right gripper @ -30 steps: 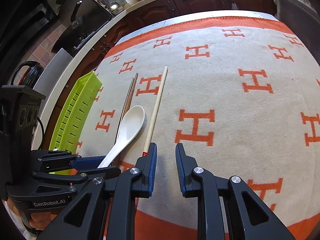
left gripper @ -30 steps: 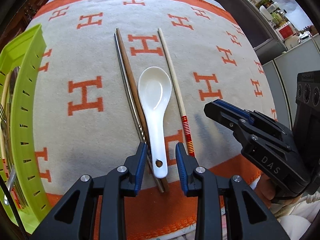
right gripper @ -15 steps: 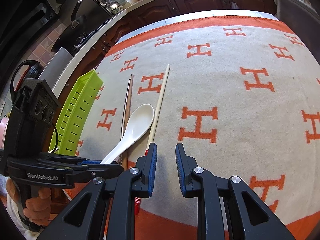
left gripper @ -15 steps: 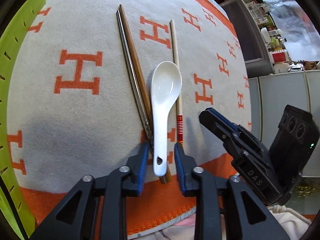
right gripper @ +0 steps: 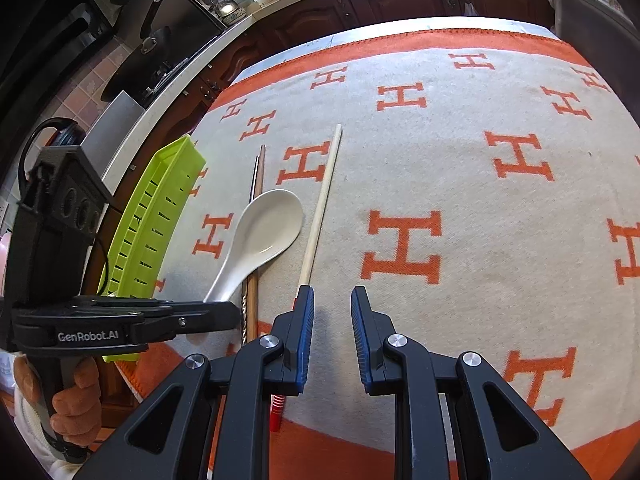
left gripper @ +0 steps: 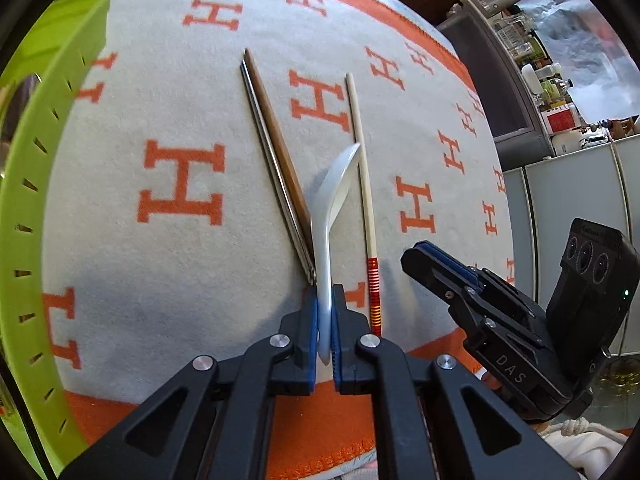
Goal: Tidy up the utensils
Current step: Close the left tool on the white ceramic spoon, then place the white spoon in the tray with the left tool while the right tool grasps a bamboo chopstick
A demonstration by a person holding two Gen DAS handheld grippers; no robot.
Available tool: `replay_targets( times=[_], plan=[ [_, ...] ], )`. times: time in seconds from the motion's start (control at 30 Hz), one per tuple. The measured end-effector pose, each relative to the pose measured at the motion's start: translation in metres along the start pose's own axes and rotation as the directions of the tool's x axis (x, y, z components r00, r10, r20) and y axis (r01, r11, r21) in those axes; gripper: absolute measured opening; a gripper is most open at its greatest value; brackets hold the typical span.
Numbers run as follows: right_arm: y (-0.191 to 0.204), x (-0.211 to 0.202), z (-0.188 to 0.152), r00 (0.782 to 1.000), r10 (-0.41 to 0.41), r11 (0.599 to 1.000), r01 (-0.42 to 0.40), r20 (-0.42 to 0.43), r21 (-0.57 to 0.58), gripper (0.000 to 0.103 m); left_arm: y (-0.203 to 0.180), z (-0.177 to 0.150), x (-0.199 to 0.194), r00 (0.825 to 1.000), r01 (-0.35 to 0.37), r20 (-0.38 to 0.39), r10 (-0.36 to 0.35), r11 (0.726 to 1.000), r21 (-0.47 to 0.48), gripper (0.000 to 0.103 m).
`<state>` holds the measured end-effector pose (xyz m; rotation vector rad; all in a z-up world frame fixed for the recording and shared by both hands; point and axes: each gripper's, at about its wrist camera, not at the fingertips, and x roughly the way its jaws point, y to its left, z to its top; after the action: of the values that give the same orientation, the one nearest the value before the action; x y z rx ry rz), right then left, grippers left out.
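Spoon, glossy white ceramic

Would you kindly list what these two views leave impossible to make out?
- Green basket contents: left wrist view, hidden by its wall and the frame edge.
- Pale chopstick banded end: right wrist view, behind the right gripper.
- White spoon handle tip: right wrist view, covered by the left gripper.

The left gripper, whose jaws stood apart on either side of the white ceramic spoon half a second ago, has now closed tight on the spoon's handle. The spoon, which lay flat with its bowl facing up, is now turned on its edge in the left wrist view, and its bowl is raised off the blanket.
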<state>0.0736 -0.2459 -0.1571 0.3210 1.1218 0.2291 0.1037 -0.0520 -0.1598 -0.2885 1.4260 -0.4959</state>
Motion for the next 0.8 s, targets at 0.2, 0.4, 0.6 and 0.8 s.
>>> replay_targets(
  times=[0.2, 0.4, 0.6, 0.8],
  plan=[
    [0.014, 0.006, 0.003, 1.000, -0.011, 1.000, 0.010, -0.008, -0.027, 0.019, 0.009, -0.007, -0.033, 0.993, -0.041, 0.111, 0.041, 0.999, -0.007, 0.003],
    [0.035, 0.024, 0.005, 0.996, -0.088, 0.993, 0.086, -0.027, -0.076, 0.019, 0.025, -0.020, -0.073, 0.975, -0.071, 0.210, 0.078, 0.997, -0.041, 0.003],
    [0.055, 0.034, 0.004, 0.978, -0.208, 0.968, 0.210, 0.028, -0.136, 0.013, 0.056, -0.034, -0.134, 0.922, -0.164, 0.337, 0.192, 0.980, -0.108, 0.003],
    [0.049, 0.032, 0.008, 0.979, -0.201, 0.977, 0.203, 0.024, -0.064, 0.005, 0.104, -0.050, -0.162, 0.876, -0.270, 0.353, 0.329, 0.940, -0.207, 0.003]
  ],
)
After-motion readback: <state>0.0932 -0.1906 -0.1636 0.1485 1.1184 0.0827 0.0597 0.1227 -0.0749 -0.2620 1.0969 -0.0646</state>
